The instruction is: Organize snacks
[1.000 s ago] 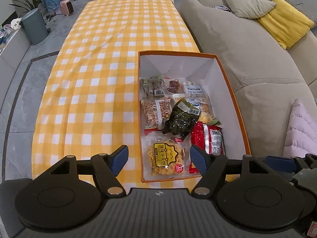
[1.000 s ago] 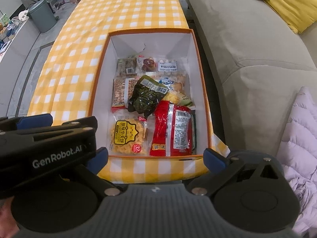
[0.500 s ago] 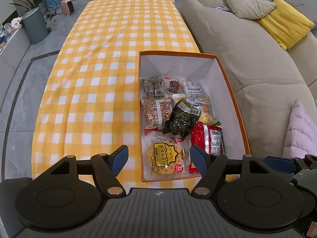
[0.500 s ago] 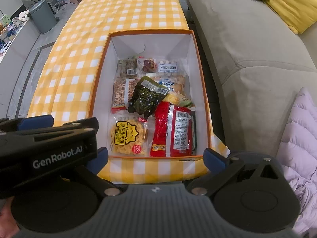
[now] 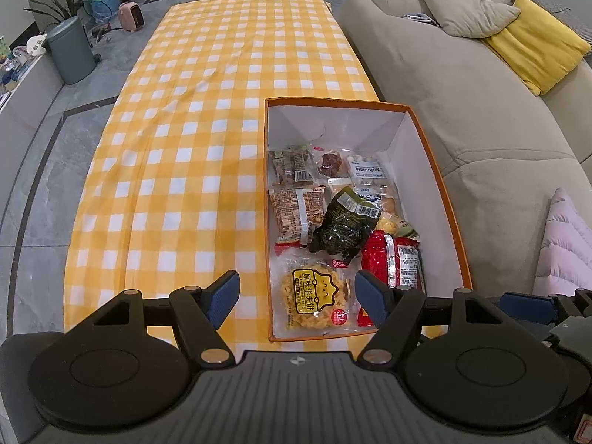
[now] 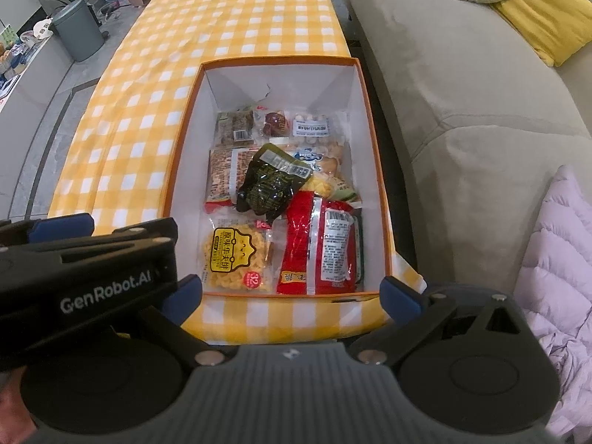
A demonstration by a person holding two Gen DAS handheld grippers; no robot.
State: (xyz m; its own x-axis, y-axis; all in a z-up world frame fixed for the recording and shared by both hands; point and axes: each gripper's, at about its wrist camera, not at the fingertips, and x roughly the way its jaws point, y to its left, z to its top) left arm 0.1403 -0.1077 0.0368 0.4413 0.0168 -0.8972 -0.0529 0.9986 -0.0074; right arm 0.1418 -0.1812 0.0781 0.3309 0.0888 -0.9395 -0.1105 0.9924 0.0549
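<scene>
Orange-rimmed box (image 5: 440,192) set on the yellow-checked table (image 5: 192,155), at its near right corner, long side flush along the right edge by the sofa (image 5: 444,85). Snacks all inside the box: yellow wafer pack (image 5: 314,298) in its near left corner, red packet (image 5: 396,262) in the near right, dark green pouch (image 5: 344,225) lying tilted over the middle, brown striped pack (image 5: 298,212) against the left wall, small clear packs (image 6: 273,124) lined up toward the far wall. Left gripper (image 5: 298,298) above the near edge of the table, jaws wide apart, nothing between the pads; wafer pack seen through the gap, below and clear of both blue pads. Right gripper (image 6: 292,294) likewise spread wide and empty, poised over the box's near wall, wafer pack and red packet just beyond the gap, untouched. Left gripper's body visible at lower left in the right wrist view.
</scene>
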